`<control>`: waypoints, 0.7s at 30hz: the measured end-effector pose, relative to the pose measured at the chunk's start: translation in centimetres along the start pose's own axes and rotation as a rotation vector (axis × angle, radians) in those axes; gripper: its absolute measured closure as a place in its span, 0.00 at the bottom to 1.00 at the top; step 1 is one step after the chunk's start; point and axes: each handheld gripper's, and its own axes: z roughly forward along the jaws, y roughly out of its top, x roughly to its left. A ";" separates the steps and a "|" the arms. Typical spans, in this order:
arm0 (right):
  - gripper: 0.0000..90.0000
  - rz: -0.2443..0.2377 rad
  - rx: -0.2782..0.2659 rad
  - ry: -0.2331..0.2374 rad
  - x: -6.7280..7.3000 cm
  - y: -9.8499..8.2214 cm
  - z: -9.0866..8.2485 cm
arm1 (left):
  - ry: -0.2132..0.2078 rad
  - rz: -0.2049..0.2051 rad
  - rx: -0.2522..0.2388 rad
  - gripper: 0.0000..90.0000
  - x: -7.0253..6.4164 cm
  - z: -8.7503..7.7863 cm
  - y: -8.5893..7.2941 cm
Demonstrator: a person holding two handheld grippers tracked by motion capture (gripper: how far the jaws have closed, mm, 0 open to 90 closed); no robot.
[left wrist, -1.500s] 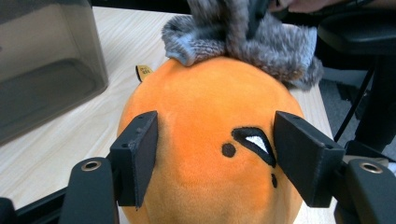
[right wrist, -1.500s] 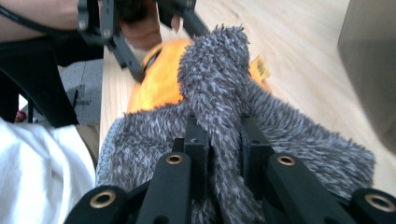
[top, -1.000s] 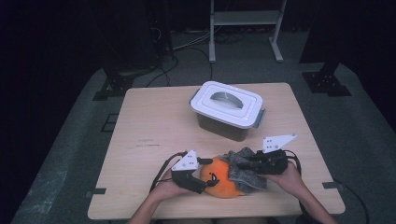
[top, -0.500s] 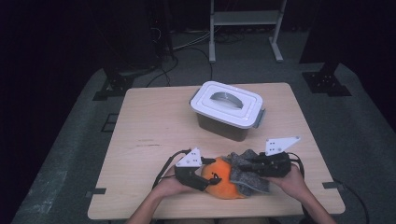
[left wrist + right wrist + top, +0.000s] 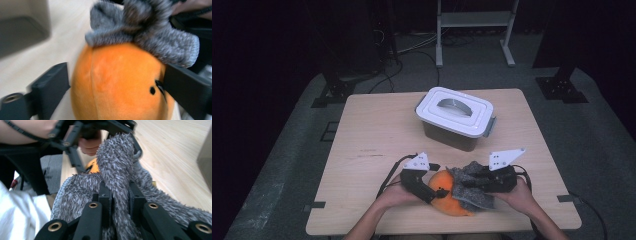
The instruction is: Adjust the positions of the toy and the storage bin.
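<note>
A round orange plush toy is located on the light wooden worktop, near the worktop's front edge and well apart from the white-lidded, grey-walled plastic storage box, which is set toward the far side. A grey fuzzy knitted cloth is draped over the side of the plush toy that faces away from the left tool, on the front side of the storage box. The left tool is applied to the plush toy from the side opposite the cloth. In the left gripper view the orange body is seen between the two black jaws, which are spread wide; the jaws have just been opening, with the plush toy between them. The jaw nearer the toy's small black eye lies against its surface, while the other jaw stands just beside it; a firm grip cannot be confirmed. The right tool is positioned at the cloth, nearer the front edge than the storage box. In the right gripper view its jaws are pressed together on a raised fold of the grey cloth, which is pinched between the pads. Each tool is held in one of the person's hands at the worktop's front edge.
</note>
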 end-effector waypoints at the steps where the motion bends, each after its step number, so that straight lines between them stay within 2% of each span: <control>1: 0.85 -0.008 0.005 -0.002 0.2 0.2 0.0 | 0.017 0.020 -0.004 0.20 -0.3 0.0 -0.1; 2: 0.85 -0.019 0.011 -0.009 0.3 0.5 0.0 | 0.023 0.036 0.003 0.24 -0.4 -0.1 -0.1; 3: 0.85 -0.034 0.006 -0.021 0.2 1.3 0.2 | 0.046 0.082 0.001 0.31 -0.7 -0.3 0.0; 4: 0.85 -0.037 -0.001 -0.023 0.1 1.7 0.3 | 0.054 0.101 -0.001 0.34 -0.9 -0.4 0.0; 5: 0.85 -0.037 -0.001 -0.023 0.1 1.7 0.3 | 0.054 0.101 -0.001 0.35 -0.9 -0.4 0.0; 6: 0.85 -0.046 -0.014 -0.026 -0.1 2.3 0.6 | 0.071 0.127 -0.006 0.36 -1.2 -0.5 0.0; 9: 0.85 -0.043 -0.008 -0.034 -0.5 2.2 0.7 | 0.090 0.131 -0.013 0.37 -1.2 -0.9 -0.3; 13: 0.85 -0.016 -0.007 -0.050 -0.9 1.3 -0.2 | 0.119 0.136 -0.024 0.37 -1.1 -1.3 -0.4; 15: 0.85 0.016 0.004 -0.059 -1.3 0.4 -0.9 | 0.148 0.165 -0.029 0.37 -1.4 -1.4 -0.2; 16: 0.85 0.026 0.003 -0.058 -1.4 0.3 -1.1 | 0.156 0.175 -0.025 0.37 -1.5 -1.3 0.0; 19: 0.85 0.014 -0.003 -0.065 -1.5 0.9 -1.2 | 0.171 0.184 -0.035 0.37 -1.6 -1.2 0.2; 21: 0.85 0.001 -0.026 -0.065 -1.6 1.9 -1.2 | 0.188 0.194 -0.047 0.38 -1.7 -1.2 0.2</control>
